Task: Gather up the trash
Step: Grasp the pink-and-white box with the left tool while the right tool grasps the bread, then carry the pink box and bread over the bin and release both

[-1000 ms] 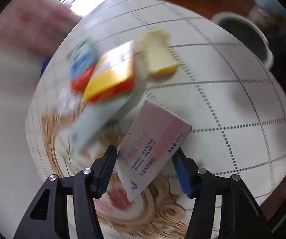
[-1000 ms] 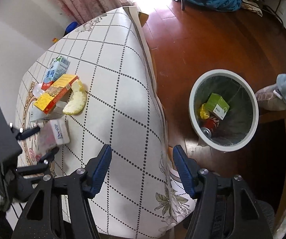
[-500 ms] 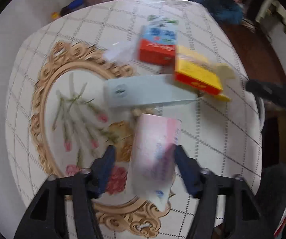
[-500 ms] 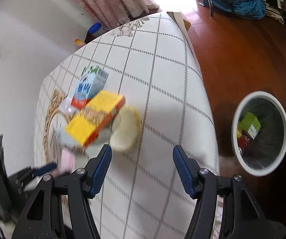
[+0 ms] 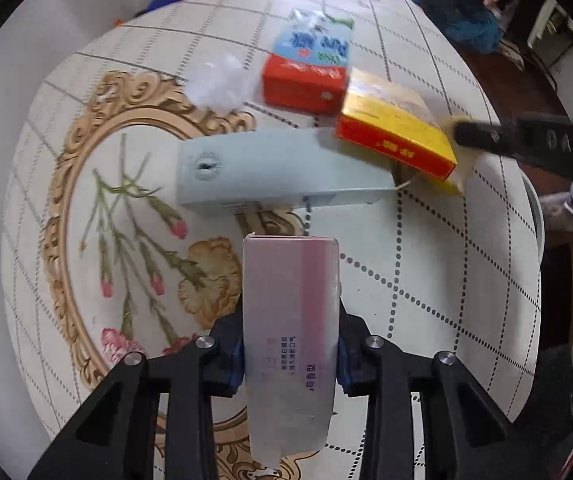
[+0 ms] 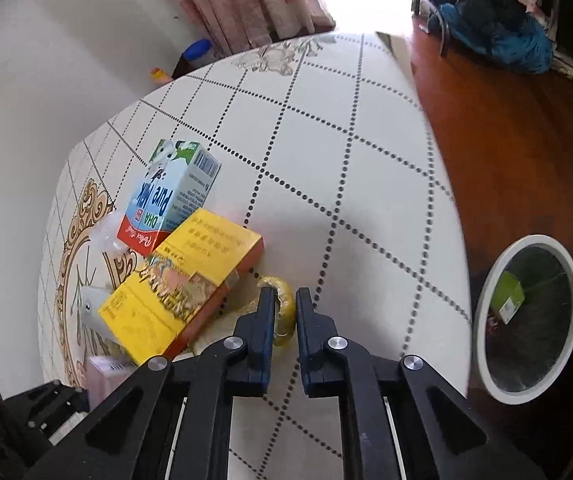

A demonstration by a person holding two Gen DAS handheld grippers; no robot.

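My left gripper (image 5: 290, 344) points straight down at the table, and its jaws are closing with both pads pressed on a pink toothpaste box (image 5: 290, 300). My right gripper (image 6: 285, 300) is shut on the rim of a yellow fruit peel (image 6: 284, 312), which lies beside a yellow-and-red box (image 6: 182, 284). In the left wrist view the right gripper (image 5: 526, 140) reaches in from the right over that yellow-and-red box (image 5: 394, 128). A blue-and-red milk carton (image 6: 166, 200), a pale blue box (image 5: 270, 168) and crumpled clear plastic (image 5: 218, 80) lie close together.
The table (image 6: 346, 160) wears a white cloth with dotted grid lines and a gold floral frame. A white-rimmed bin (image 6: 534, 239) stands on the wooden floor to the right and holds a green carton. Pink curtains and a blue heap lie beyond.
The left gripper rolled and closed on the pink box. The right gripper moved from the table's edge to the trash pile and shut on the yellow peel.
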